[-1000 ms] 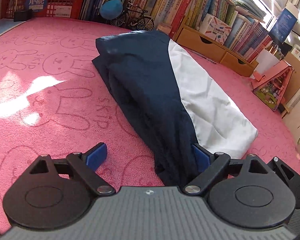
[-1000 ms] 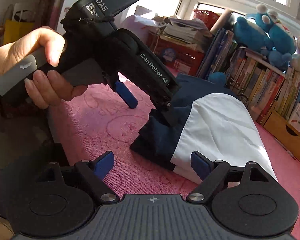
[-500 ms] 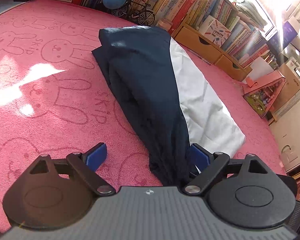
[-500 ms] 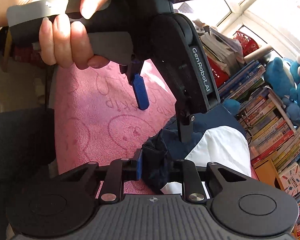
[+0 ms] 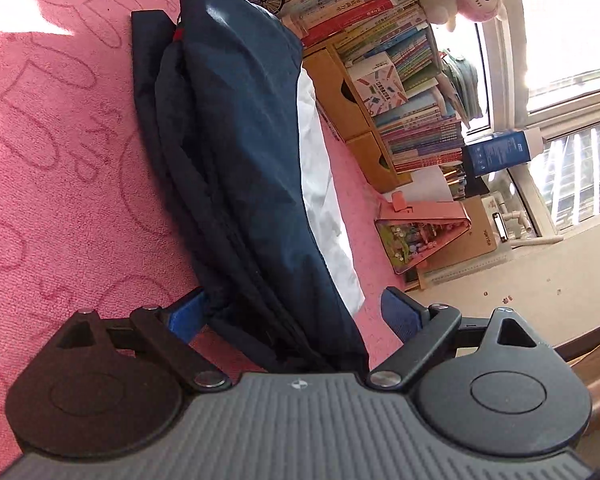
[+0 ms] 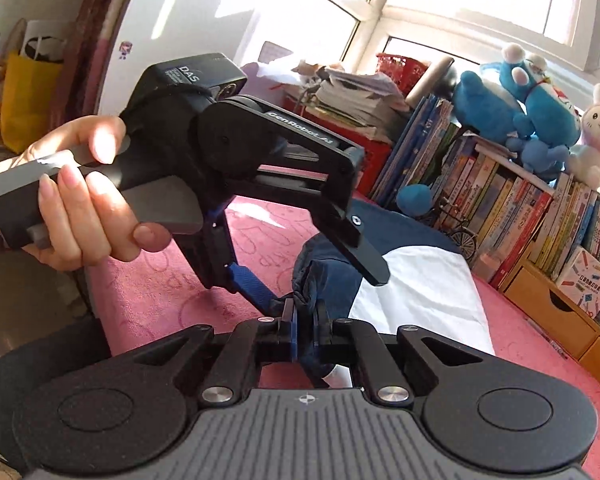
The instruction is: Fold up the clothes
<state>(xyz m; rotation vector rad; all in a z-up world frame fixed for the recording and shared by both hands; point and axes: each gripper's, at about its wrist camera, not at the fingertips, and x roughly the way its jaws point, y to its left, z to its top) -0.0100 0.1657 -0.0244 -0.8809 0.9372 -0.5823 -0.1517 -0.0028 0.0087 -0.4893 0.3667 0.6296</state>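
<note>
One pink rabbit-print mat (image 5: 60, 168) carries the navy-and-white garment (image 5: 236, 152), lying lengthwise toward twelve o'clock. Right tongs (image 6: 305, 330) are clamped on its near navy end, apparently for lifting. Left tongs (image 5: 288, 310) straddle the same end, closing, pads not yet pressing.

Near end of the navy garment (image 5: 236, 152) runs under the left gripper's (image 5: 296, 312) body, so that hem is hidden; its white panel (image 5: 320, 184) is mostly covered by the navy fold. In the right wrist view, the cloth corner between the right gripper's (image 6: 305, 334) pads is mostly hidden by them. Book spines (image 6: 512, 208) too small to read.
</note>
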